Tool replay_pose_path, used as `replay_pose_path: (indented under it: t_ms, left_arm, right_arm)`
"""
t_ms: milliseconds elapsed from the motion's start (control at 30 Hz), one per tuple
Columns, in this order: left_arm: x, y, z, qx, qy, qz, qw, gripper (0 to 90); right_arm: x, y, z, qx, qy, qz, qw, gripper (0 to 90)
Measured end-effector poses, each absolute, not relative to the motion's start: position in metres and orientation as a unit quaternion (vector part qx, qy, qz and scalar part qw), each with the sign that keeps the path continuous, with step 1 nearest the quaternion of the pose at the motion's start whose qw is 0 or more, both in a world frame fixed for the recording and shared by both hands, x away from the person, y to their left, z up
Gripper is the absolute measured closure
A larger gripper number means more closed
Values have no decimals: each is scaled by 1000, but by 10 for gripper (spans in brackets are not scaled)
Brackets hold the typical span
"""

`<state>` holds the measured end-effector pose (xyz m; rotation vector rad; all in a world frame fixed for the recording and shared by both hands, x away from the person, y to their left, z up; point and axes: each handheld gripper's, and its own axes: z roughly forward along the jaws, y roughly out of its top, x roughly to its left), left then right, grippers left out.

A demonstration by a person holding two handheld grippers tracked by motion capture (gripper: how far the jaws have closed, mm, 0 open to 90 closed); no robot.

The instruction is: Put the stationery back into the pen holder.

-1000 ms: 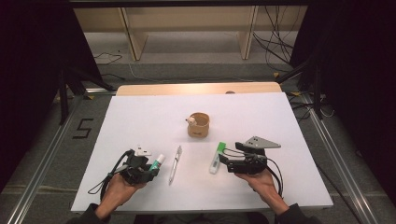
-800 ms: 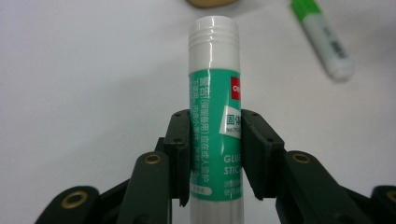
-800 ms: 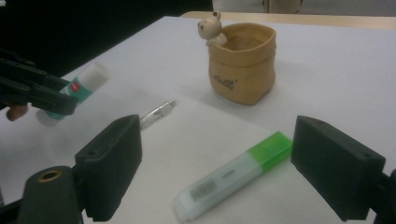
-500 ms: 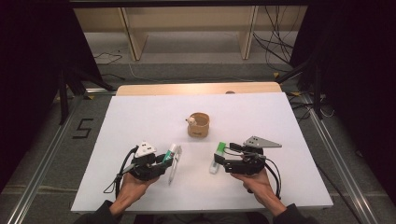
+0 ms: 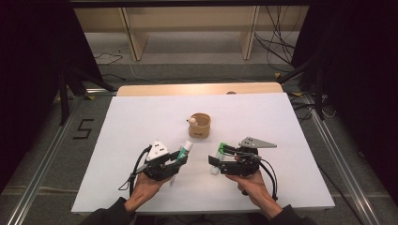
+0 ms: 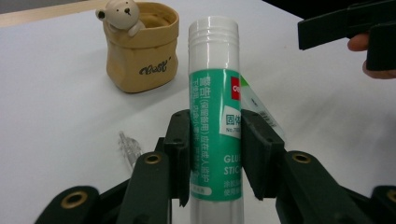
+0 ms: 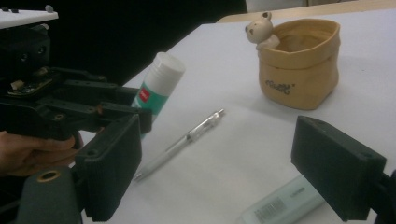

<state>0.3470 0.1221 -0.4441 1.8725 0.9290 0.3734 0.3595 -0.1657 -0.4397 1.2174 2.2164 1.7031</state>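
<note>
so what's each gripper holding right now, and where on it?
Left gripper clamps the glue stick on its labelled mid-body, cap free. Right gripper open, holding nothing.

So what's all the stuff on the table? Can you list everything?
Glue stick: one, green and white, clamped in the left hand-held gripper, lifted over the table.
Pen: one, clear, lying on the table between the grippers.
Highlighter: one, pale green, lying under the right hand-held gripper.
Bear cup: one, tan, mid-table.
Table: one, white.
Left hand-held gripper: one, black, shut on the glue stick.
Right hand-held gripper: one, black, open.
Hands: two, at the near edge.
</note>
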Motion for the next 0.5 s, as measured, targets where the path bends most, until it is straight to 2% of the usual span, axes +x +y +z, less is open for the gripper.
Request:
replay_pose_path:
  t_ms: [500]
  left_arm:
    - [345, 90, -448, 771, 345, 150, 514, 656]
  right_arm:
    - [367, -150, -440, 399, 713, 577, 11, 232]
